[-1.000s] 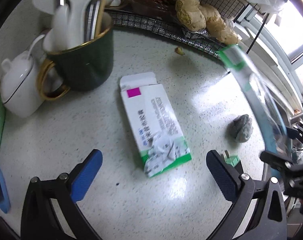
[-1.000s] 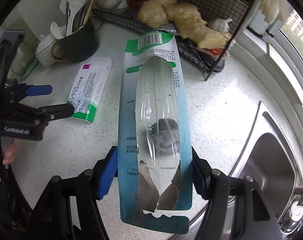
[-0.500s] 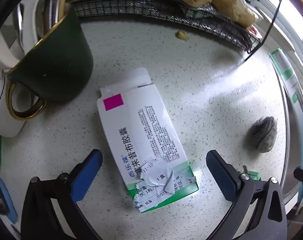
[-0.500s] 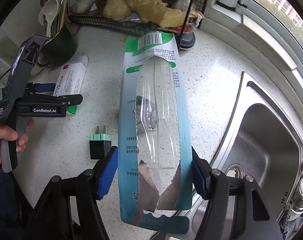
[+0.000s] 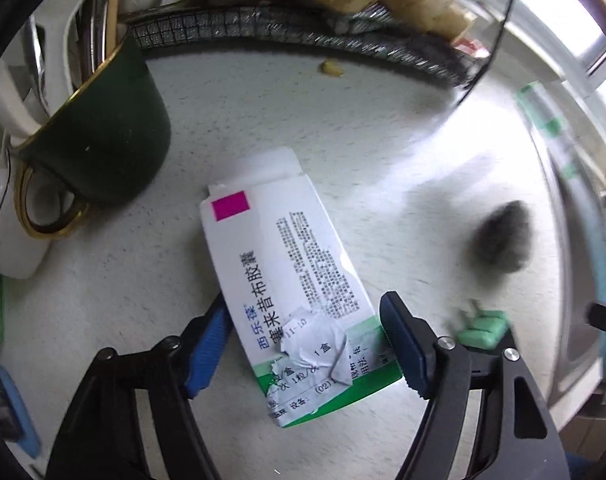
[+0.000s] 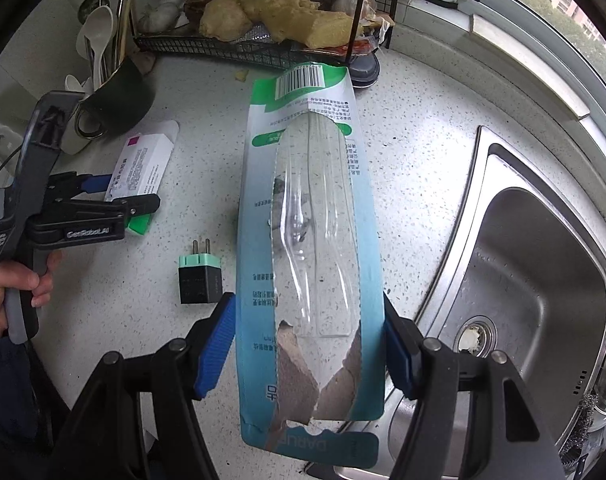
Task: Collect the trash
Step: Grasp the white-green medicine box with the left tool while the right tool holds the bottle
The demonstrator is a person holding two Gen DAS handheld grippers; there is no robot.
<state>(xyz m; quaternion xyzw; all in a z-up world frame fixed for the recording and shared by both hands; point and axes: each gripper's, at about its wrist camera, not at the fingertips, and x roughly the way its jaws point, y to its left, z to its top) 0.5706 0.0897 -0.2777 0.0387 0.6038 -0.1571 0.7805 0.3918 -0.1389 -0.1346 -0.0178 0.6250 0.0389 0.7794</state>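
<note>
**Jaws Narrowing Around the Medicine Box**

While the right gripper (image 6: pixel 309 344) is clamping the torn blister card (image 6: pixel 309 216) by its two long edges, the left gripper (image 5: pixel 305 344) is pointing steeply down at the speckled counter (image 5: pixel 263 120) and its jaws are closing, with the green end of the flattened medicine box (image 5: pixel 287 264) lying between the blue pads (image 5: pixel 209 340). Whether the pads are already pressing on the box is not something I can tell. The box is lying flat toward the back of the counter, its open flap pointing at the dark green mug (image 5: pixel 103 136), which is standing near the wire rack (image 5: pixel 303 36) along the counter's rear edge. A grey lump (image 5: pixel 503 240) is sitting on the counter to the box's right, toward the sink (image 6: pixel 543 280). A black-and-green plug adapter (image 6: pixel 201 276) is lying on the counter between the two grippers. A hand (image 6: pixel 7 292) is gripping the left tool's handle at the counter's near edge.
</note>
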